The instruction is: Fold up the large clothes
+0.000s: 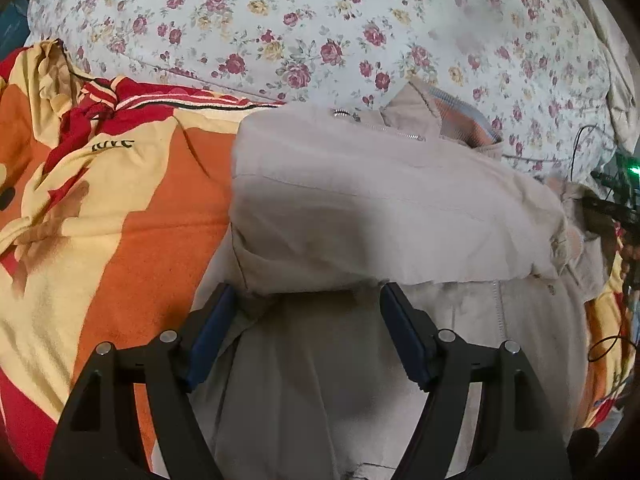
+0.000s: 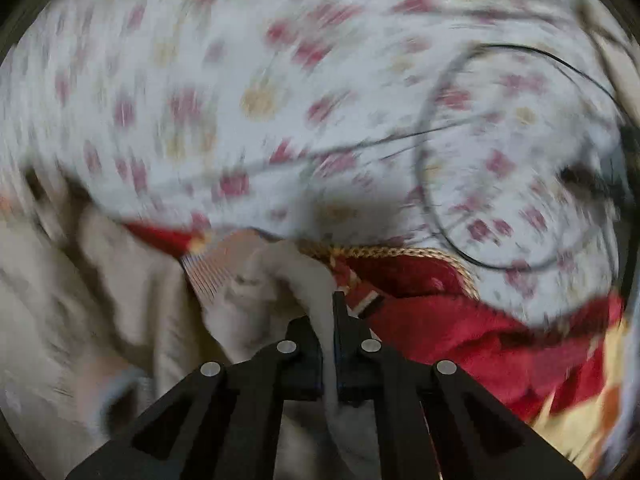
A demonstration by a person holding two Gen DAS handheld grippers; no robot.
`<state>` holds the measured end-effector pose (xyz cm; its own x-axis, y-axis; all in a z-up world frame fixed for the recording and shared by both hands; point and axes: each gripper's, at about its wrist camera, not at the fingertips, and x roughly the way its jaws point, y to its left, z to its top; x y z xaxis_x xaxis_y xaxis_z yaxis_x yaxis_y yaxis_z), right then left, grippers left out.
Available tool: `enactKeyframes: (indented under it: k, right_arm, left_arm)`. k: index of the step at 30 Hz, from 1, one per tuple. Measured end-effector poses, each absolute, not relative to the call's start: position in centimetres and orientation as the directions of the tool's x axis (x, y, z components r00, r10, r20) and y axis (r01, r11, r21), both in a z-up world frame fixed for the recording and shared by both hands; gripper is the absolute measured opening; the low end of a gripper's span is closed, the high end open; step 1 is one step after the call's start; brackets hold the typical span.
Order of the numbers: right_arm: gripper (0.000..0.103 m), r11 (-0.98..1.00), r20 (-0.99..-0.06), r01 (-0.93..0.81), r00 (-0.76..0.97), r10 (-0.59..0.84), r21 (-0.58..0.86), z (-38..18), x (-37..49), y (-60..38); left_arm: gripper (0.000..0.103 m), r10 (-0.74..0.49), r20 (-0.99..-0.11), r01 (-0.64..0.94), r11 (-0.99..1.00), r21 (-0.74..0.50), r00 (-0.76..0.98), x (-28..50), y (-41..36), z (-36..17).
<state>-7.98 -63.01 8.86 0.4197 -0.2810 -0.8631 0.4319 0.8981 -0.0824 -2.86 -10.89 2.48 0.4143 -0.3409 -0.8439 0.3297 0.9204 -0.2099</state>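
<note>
A beige jacket (image 1: 380, 208) with a zipper and striped lining lies on the bed, one part folded across its middle. My left gripper (image 1: 308, 300) is open just above the jacket's lower part, jaws wide apart and empty. In the right wrist view, which is blurred by motion, my right gripper (image 2: 330, 320) is shut on a fold of the beige jacket (image 2: 308, 280), with the rest of the cloth (image 2: 100, 300) bunched to the left.
An orange, yellow and red blanket (image 1: 120, 208) lies under the jacket, also seen in the right wrist view (image 2: 460, 320). A floral sheet (image 1: 320, 32) covers the bed beyond. A black cable (image 2: 440, 160) loops over the sheet. Dark equipment (image 1: 616, 200) sits at the right edge.
</note>
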Motion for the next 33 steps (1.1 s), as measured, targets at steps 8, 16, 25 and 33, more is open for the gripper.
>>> enactKeyframes:
  k: [8, 16, 25, 33]
  right_arm:
    - [0.002, 0.792, -0.648, 0.453, 0.756, -0.098, 0.409, 21.1, -14.7, -62.5]
    - [0.003, 0.807, -0.528, 0.087, 0.796, 0.296, 0.584, 21.7, -10.1, -47.9]
    - [0.041, 0.895, -0.841, 0.029, 0.357, 0.407, 0.445, 6.3, -9.4, -34.1]
    - [0.063, 0.914, -0.816, 0.058, 0.476, 0.328, 0.401, 8.6, -16.4, -38.6]
  left_arm:
    - [0.074, -0.411, -0.792, 0.268, 0.909, -0.32, 0.452, -2.8, -8.7, 5.3]
    - [0.074, -0.436, -0.729, 0.217, 0.899, -0.38, 0.528, -2.2, -6.1, 7.2]
    - [0.084, -0.478, -0.725, 0.164, 0.871, -0.463, 0.495, -0.8, -4.5, 5.9]
    - [0.085, -0.506, -0.743, 0.286, 0.862, -0.418, 0.439, -2.2, -9.0, 6.3]
